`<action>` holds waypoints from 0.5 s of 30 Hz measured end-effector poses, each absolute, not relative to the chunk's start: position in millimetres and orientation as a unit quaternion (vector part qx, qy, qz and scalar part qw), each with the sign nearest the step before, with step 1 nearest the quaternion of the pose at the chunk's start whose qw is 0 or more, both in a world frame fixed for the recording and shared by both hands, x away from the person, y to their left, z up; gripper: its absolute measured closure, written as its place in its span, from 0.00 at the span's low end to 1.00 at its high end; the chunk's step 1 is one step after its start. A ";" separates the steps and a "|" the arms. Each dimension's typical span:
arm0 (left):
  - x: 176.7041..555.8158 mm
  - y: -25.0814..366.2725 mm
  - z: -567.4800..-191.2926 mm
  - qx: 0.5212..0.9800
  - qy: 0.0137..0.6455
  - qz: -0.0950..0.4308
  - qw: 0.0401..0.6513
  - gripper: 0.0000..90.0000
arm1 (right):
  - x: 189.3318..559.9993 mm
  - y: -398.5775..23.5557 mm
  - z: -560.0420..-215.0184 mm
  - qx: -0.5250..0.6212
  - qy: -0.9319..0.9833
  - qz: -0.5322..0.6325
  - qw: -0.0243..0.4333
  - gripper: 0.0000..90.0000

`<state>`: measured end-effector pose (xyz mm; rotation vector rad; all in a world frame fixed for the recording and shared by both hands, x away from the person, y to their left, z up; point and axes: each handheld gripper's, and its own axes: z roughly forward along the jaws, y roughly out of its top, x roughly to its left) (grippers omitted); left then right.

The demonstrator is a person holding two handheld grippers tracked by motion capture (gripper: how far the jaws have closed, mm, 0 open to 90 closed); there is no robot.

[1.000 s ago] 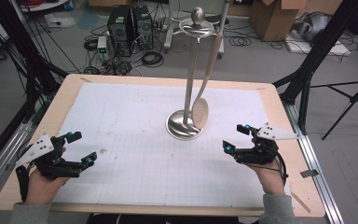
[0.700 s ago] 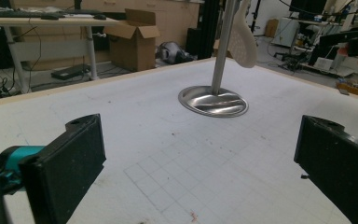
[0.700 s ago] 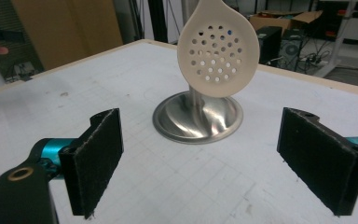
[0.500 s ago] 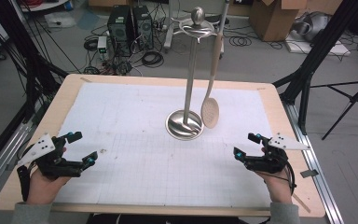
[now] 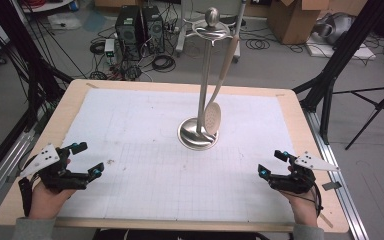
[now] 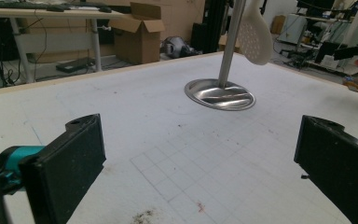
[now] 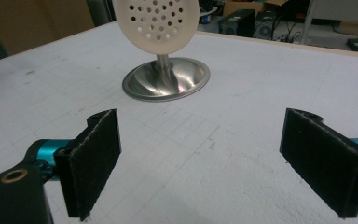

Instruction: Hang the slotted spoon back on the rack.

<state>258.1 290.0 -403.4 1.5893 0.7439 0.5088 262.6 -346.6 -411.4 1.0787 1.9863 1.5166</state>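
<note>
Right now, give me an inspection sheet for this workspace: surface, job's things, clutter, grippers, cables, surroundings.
Surface: wooden table under a white gridded mat, with a few small dark specks near the left gripper.
Job's things: metal utensil stand upright at mat centre; perforated spoon hanging from its top, bowl low beside the pole.
Clutter: nothing seen on the mat.
Grippers: left gripper and right gripper both open, empty, at the near corners.
Cables: one trails from each gripper; loose coils on the floor beyond the table.
Surroundings: computer towers, cardboard boxes, black frame legs.
</note>
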 end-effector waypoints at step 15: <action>261.6 302.3 -416.7 0.681 0.341 0.237 0.603 0.02 | 251.6 -355.4 -416.0 0.402 0.683 0.557 0.249 0.12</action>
